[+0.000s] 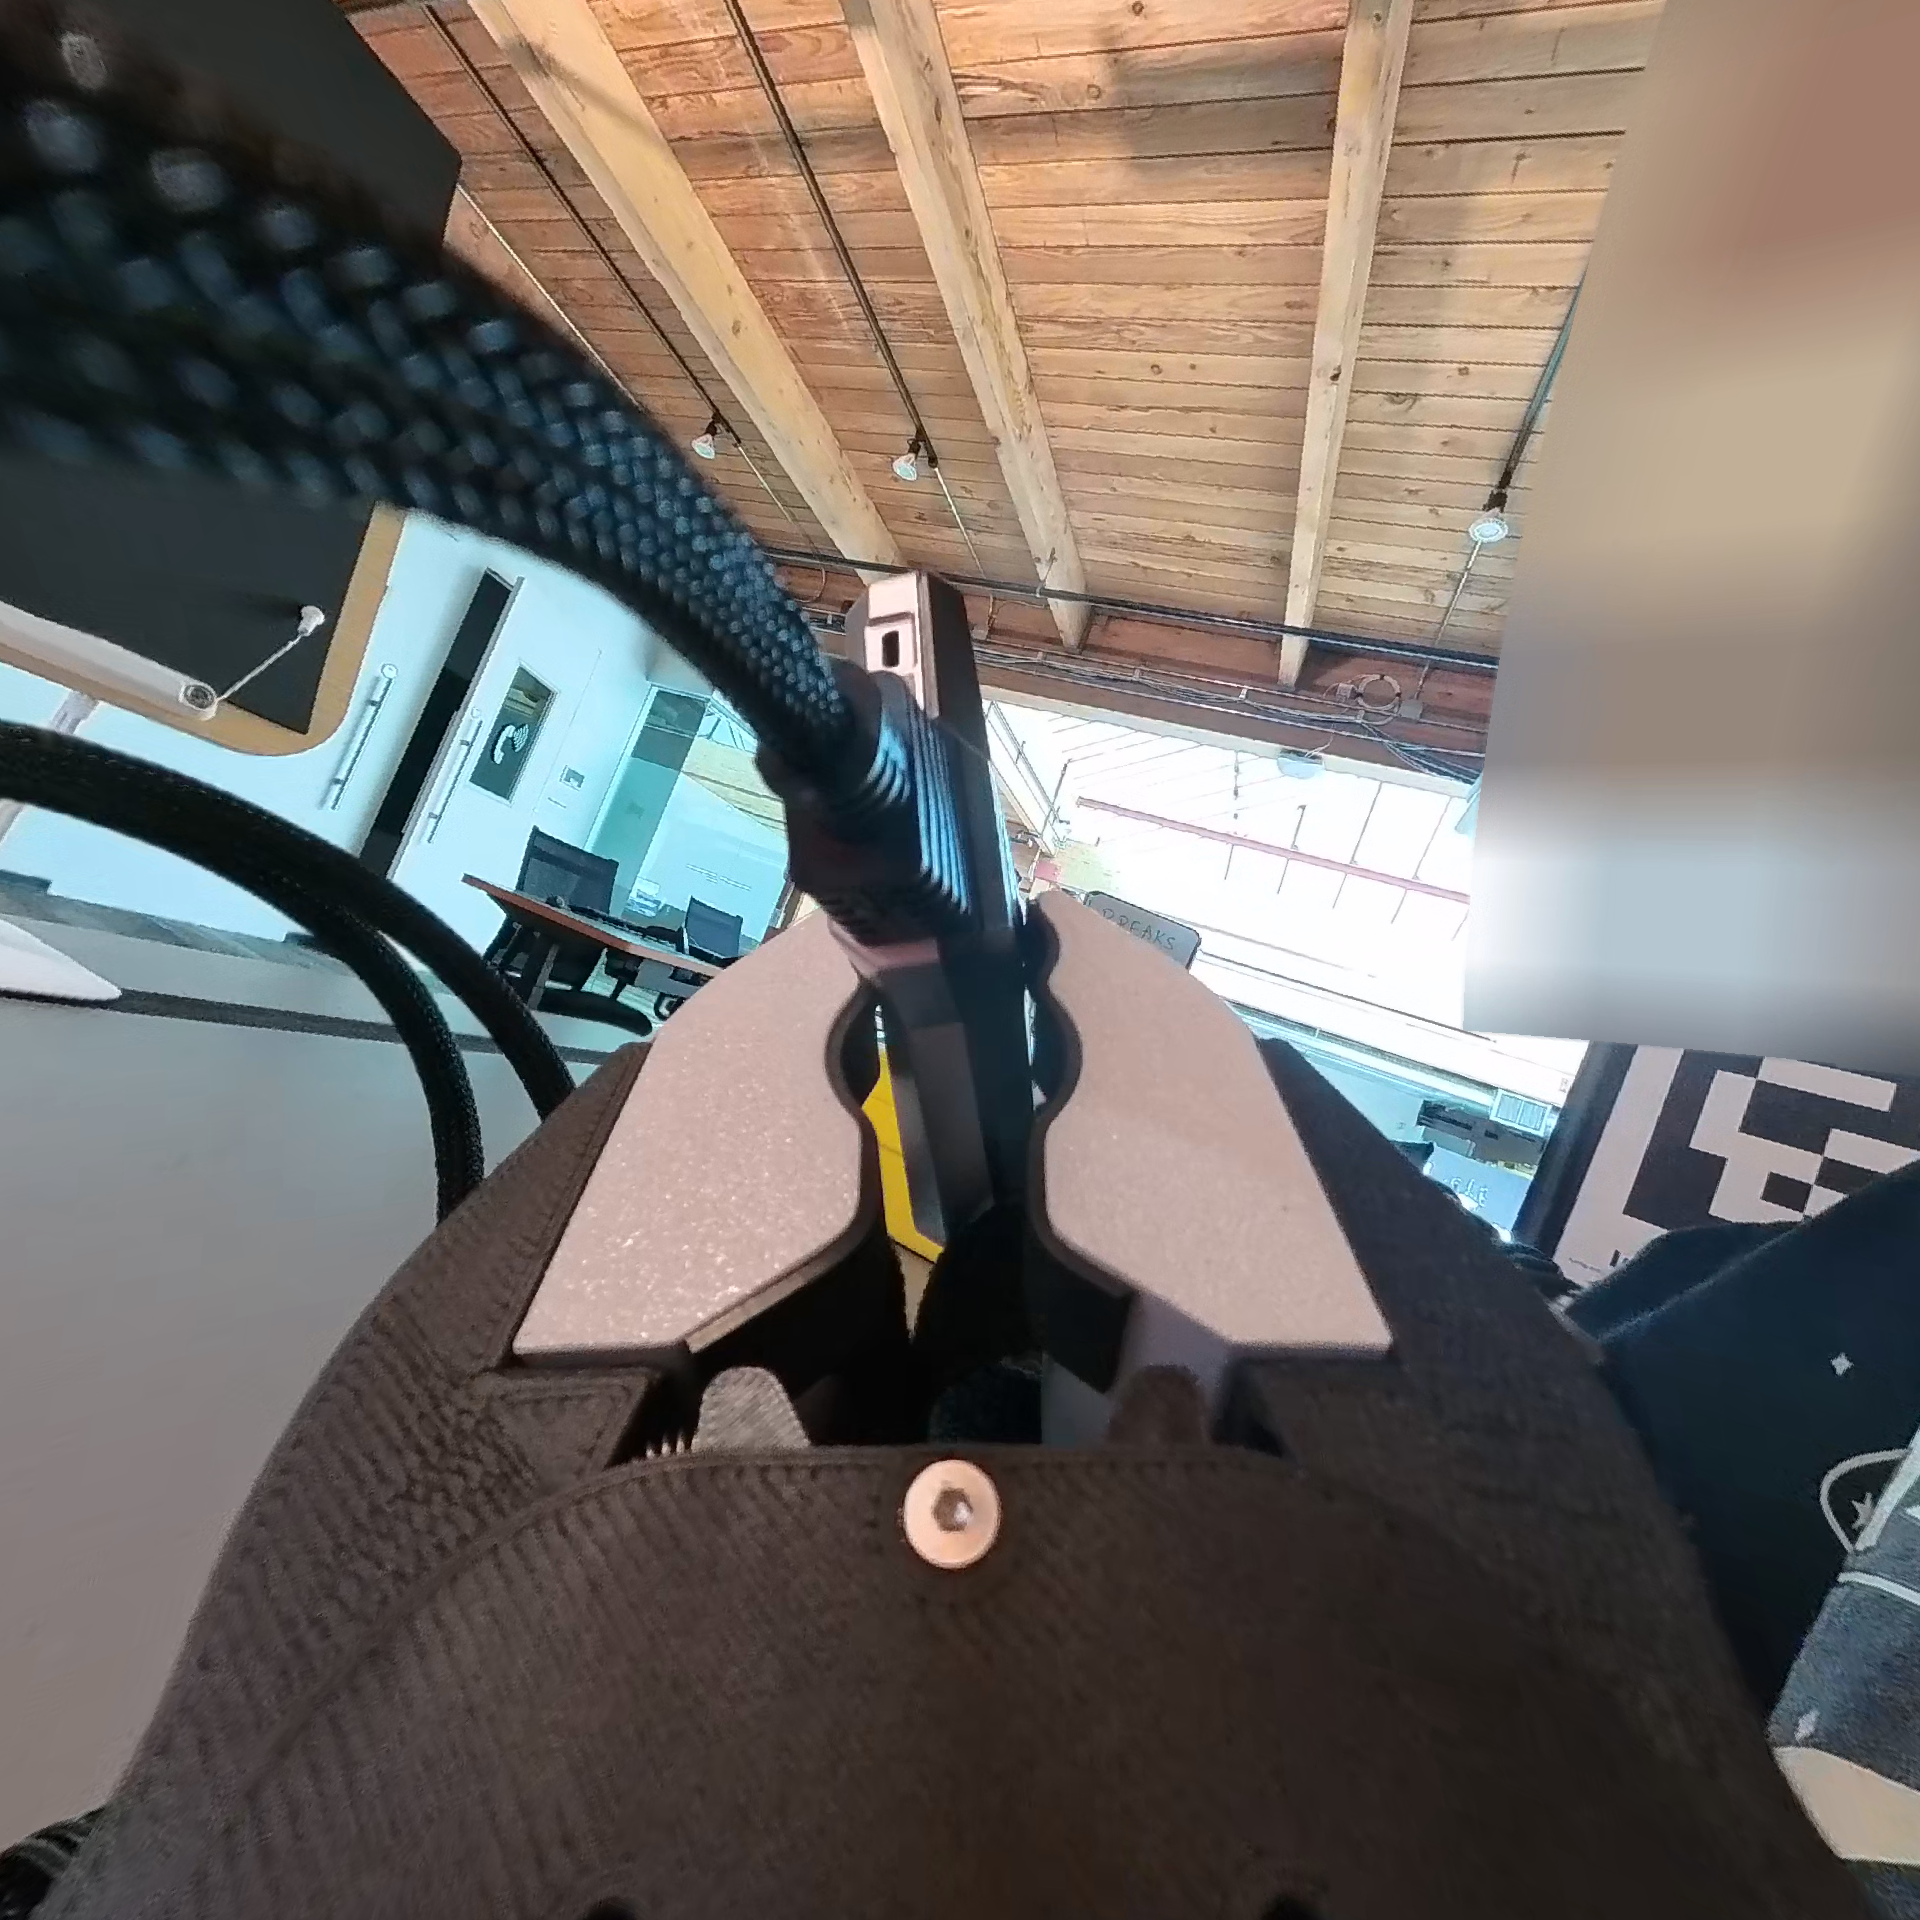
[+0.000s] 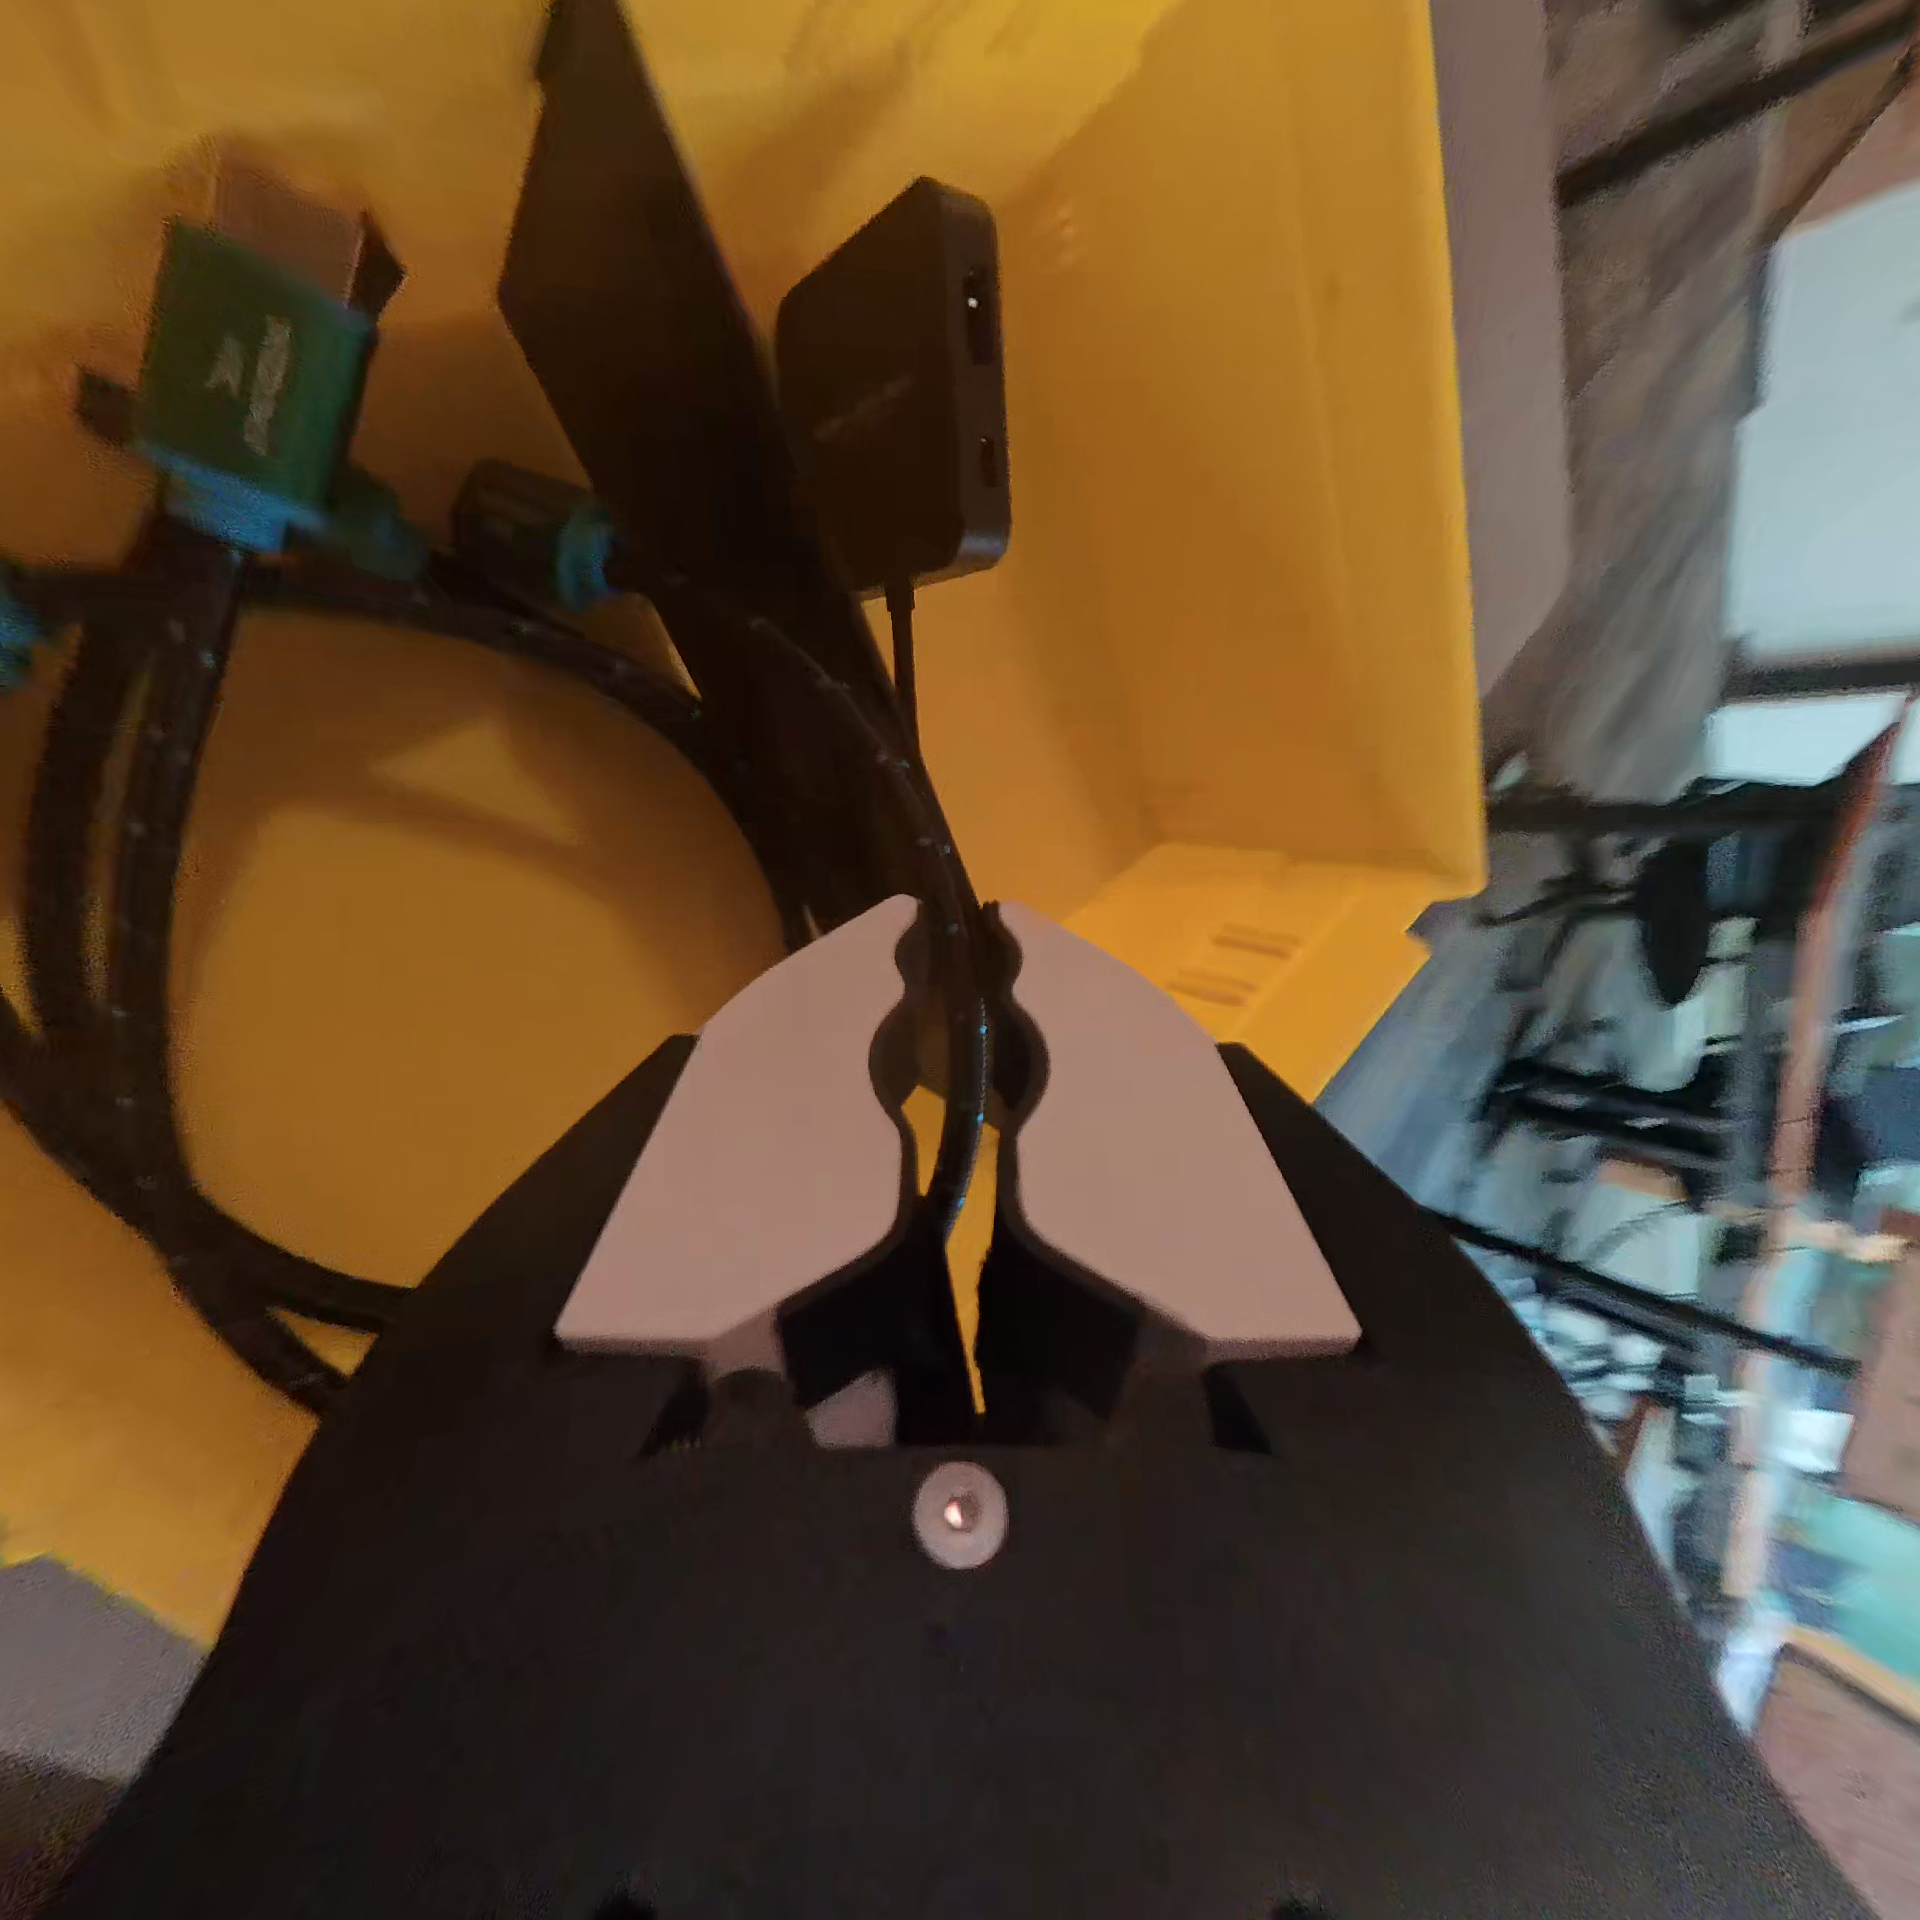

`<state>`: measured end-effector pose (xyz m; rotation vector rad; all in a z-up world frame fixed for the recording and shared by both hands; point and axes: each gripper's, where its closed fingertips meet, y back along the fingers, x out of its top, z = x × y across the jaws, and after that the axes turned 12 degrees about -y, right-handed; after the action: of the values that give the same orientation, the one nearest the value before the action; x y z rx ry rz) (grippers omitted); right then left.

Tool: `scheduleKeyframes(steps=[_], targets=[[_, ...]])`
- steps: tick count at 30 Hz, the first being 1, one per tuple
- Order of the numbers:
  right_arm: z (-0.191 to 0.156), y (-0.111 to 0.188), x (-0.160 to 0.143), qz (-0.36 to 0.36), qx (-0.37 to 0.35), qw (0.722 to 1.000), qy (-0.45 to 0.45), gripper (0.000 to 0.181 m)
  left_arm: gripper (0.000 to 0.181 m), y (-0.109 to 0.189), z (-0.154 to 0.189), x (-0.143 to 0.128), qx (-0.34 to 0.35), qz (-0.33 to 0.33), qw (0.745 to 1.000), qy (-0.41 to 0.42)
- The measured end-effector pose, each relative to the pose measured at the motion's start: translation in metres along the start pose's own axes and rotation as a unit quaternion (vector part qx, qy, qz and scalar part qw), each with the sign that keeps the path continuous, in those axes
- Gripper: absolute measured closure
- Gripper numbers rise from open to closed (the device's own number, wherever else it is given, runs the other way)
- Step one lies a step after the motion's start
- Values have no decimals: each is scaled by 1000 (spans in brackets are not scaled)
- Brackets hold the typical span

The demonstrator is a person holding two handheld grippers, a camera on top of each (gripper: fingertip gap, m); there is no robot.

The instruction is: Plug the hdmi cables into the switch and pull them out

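Between the left tool's (image 1: 940, 1023) closed fingers, the switch (image 1: 940, 727) is being held up with one cable (image 1: 644, 540) plugged in. Another cable (image 2: 961, 1039) is being pinched by the right tool (image 2: 956, 971) over a yellow bin (image 2: 1247, 520). More plugging and pulling is likely left.

Office: desks (image 1: 582, 914), chairs (image 1: 717, 930), timber ceiling (image 1: 1143, 312)
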<state>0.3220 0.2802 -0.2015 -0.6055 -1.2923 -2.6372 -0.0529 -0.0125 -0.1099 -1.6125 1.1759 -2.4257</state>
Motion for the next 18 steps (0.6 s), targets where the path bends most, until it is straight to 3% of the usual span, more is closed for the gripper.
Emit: scheduleKeyframes(steps=[1,6,11,15,18], targets=[[0,0,0,9,-21,999,28,173,157,0,0,0,0,0,1000,-1],[-2,8,7,71,-143,979,130,173,157,0,1,-1,0,-2,1000,-3],[-15,24,18,112,-183,963,161,173,157,-1,1,-1,0,-4,1000,-6],[-26,25,24,83,-261,914,299,174,157,-1,1,-1,0,-4,1000,-7],[-35,13,9,42,-228,917,325,172,157,-1,1,-2,0,-5,1000,-9]])
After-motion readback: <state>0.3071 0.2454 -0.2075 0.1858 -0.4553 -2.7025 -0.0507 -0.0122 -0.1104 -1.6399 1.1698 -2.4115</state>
